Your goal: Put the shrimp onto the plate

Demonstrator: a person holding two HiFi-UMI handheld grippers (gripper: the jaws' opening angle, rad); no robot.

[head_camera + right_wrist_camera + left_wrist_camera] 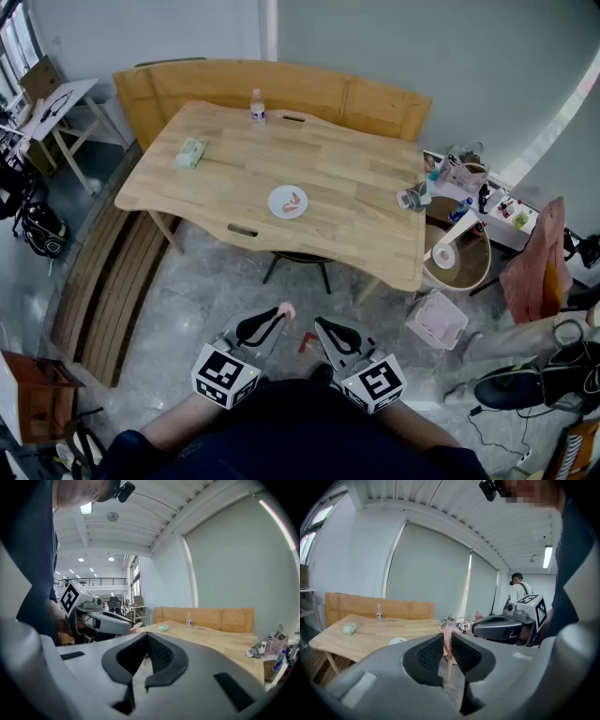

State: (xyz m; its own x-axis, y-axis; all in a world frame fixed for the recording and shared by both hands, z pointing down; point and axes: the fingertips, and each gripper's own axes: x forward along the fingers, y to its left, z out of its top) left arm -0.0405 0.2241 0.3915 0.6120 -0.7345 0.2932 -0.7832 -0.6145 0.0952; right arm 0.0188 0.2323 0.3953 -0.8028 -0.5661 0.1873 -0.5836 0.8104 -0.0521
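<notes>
Shrimp [447, 643] is clamped between the jaws of the left gripper [277, 319], pink end poking past the tips. It is held over the floor, well short of the table [361, 192]. Right gripper [324, 329] sits just beside the left, jaws together with nothing in them. Plate [275, 201] lies near the table's middle with a second shrimp [294, 201] on it. Bottle [257, 106] stands at the far edge and a green pack [191, 152] lies to the left.
</notes>
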